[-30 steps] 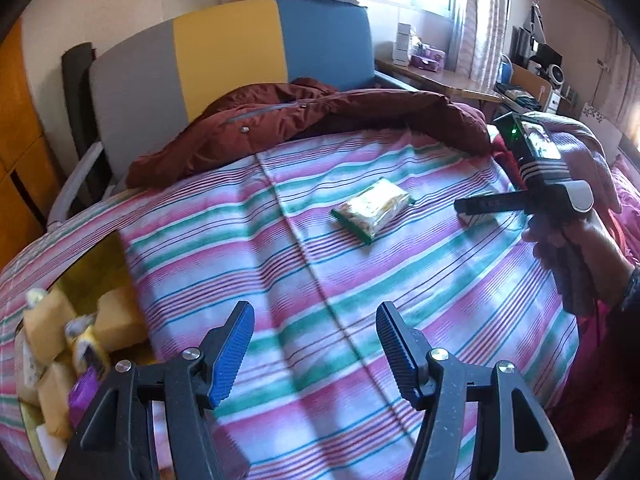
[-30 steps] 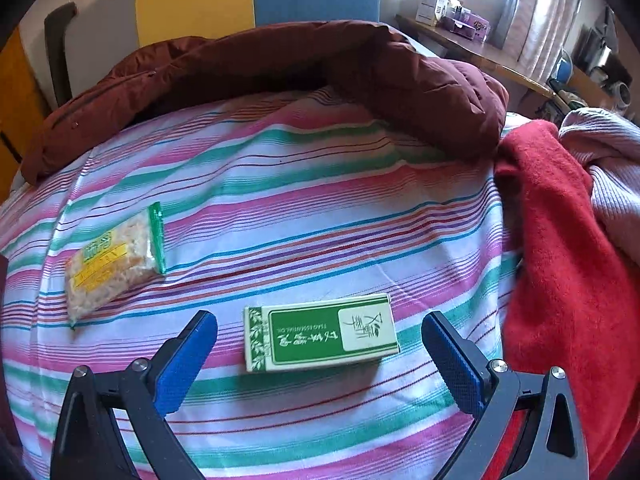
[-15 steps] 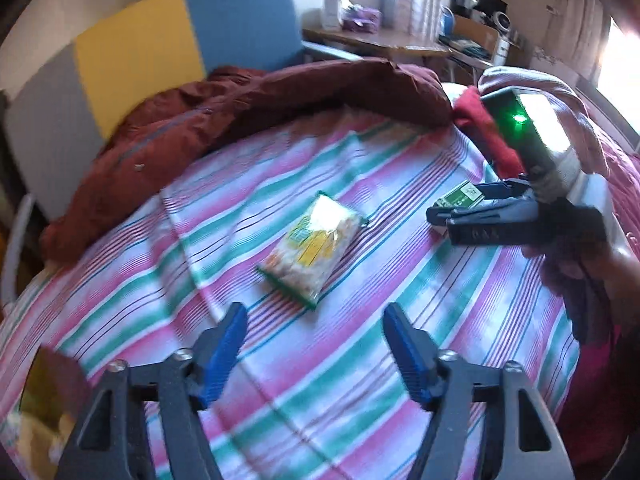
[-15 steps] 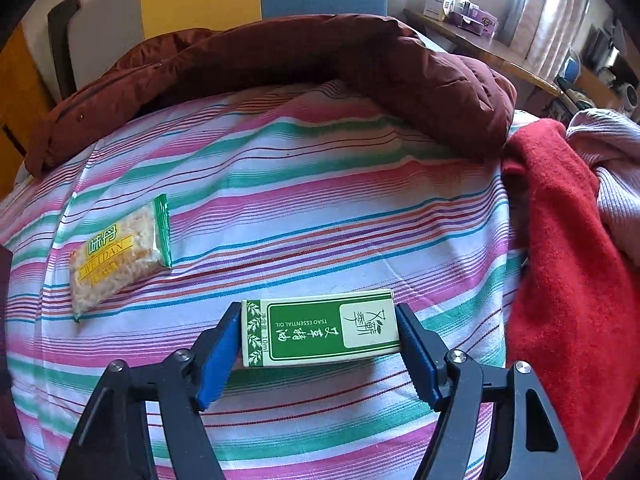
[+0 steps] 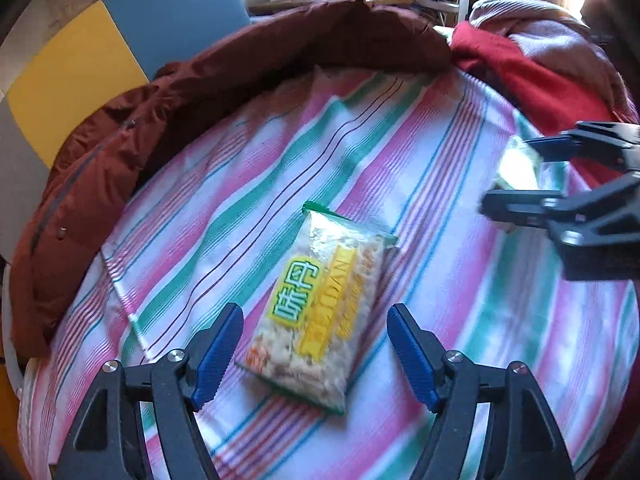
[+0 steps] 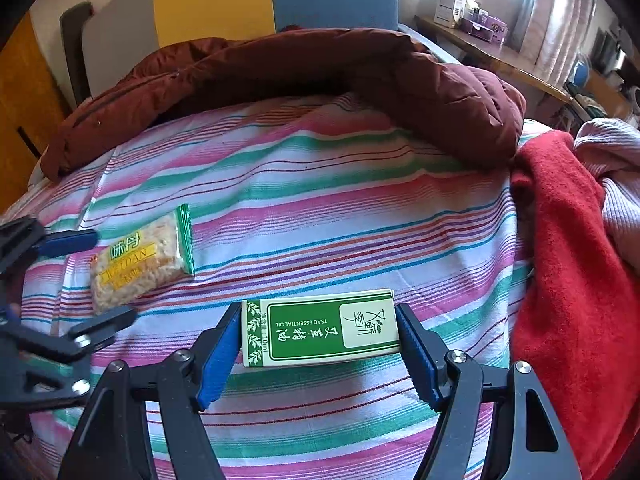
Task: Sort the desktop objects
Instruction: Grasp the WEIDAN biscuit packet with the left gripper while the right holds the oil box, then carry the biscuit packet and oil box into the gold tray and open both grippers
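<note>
Jaws on my right gripper (image 6: 316, 354) are clamped on the green box (image 6: 320, 328), one blue pad pressed against each short end; the box lies flat on the striped bedsheet (image 6: 320, 208) with its printed face up. That gripper points steeply down at the bed. My left gripper (image 5: 316, 350) tilts down just as steeply, and its jaws are closing a little but touch nothing: the snack packet (image 5: 320, 304) lies on the sheet between the pads, with a gap on either side. The packet runs lengthwise away from the gripper, its green-edged seal at the far end. From the right wrist view I see the left gripper's fingers reaching in from the left edge, straddling the near end of the packet. The packet sits well to the left of the box. Behind both, a maroon jacket (image 6: 300, 76) lies heaped across the bed, and a red cloth (image 6: 568, 248) is bunched on the right side.
</note>
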### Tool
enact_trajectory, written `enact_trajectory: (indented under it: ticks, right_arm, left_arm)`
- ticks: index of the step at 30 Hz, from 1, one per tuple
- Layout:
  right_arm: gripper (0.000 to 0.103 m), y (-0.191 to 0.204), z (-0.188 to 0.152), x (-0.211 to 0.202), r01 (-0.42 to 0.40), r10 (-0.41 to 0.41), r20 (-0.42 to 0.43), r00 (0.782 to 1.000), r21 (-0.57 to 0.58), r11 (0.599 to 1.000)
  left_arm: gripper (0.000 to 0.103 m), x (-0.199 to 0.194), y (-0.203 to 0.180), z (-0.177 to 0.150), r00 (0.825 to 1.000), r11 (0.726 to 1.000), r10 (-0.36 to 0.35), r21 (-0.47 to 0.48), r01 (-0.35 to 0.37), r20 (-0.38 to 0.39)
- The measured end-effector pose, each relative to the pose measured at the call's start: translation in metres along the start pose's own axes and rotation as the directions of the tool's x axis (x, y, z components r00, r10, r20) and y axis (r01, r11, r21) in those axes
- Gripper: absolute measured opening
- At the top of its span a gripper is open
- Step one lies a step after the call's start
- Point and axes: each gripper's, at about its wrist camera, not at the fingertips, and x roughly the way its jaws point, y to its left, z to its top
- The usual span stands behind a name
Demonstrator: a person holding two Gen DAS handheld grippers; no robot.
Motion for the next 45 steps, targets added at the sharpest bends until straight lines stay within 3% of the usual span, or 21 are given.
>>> enact_trajectory:
  ticks: [4,10,14,18,24,30,35,40,45]
  right_arm:
    - [0.074,0.0,0.001,0.002,0.003,-0.003,-0.002,1.0,-0.001,1.0]
    - [0.074,0.003,0.004,0.006,0.007,-0.007,-0.005,1.0,-0.018,1.0]
    - [0.074,0.007,0.001,0.008,0.017,-0.018,-0.015,1.0,-0.039,0.999]
    - [0.074,0.008,0.0,0.011,0.027,-0.028,-0.022,0.999,-0.046,0.999]
    - [0.074,0.004,0.0,0.012,0.018,-0.019,-0.016,1.0,-0.038,0.999]
    - [0.074,0.015,0.0,0.001,-0.069,0.071,0.018,0.997,-0.077,0.995]
    - [0.074,0.037,-0.006,-0.004,-0.231,0.232,-0.012,0.973,-0.152,0.961]
    - [0.074,0.065,-0.017,-0.003,-0.287,0.281,-0.063,0.958,-0.254,0.923]
    - [0.074,0.08,-0.027,0.002,-0.279,0.26,-0.101,0.96,-0.318,0.906]
  left_arm:
    - [0.068,0.008,0.013,0.004,0.997,0.995,-0.072,-0.068,0.072,0.012]
    - [0.068,0.01,0.017,0.002,0.996,0.992,-0.082,-0.099,0.084,0.023]
    - [0.067,0.008,0.013,0.002,0.999,0.994,-0.044,-0.096,0.046,0.017]
    - [0.054,0.004,0.013,-0.003,0.999,0.993,-0.029,-0.118,0.032,0.03]
    - [0.052,-0.007,0.006,-0.019,1.0,0.987,0.018,-0.158,-0.015,0.02]
    - [0.051,-0.026,-0.001,-0.051,0.998,0.962,0.064,-0.266,-0.061,0.003]
    - [0.051,-0.049,-0.016,-0.09,0.995,0.928,0.101,-0.361,-0.091,0.009]
    - [0.051,-0.064,-0.028,-0.115,0.988,0.915,0.147,-0.385,-0.121,0.039]
    - [0.051,-0.074,-0.044,-0.135,0.982,0.909,0.174,-0.395,-0.134,0.068]
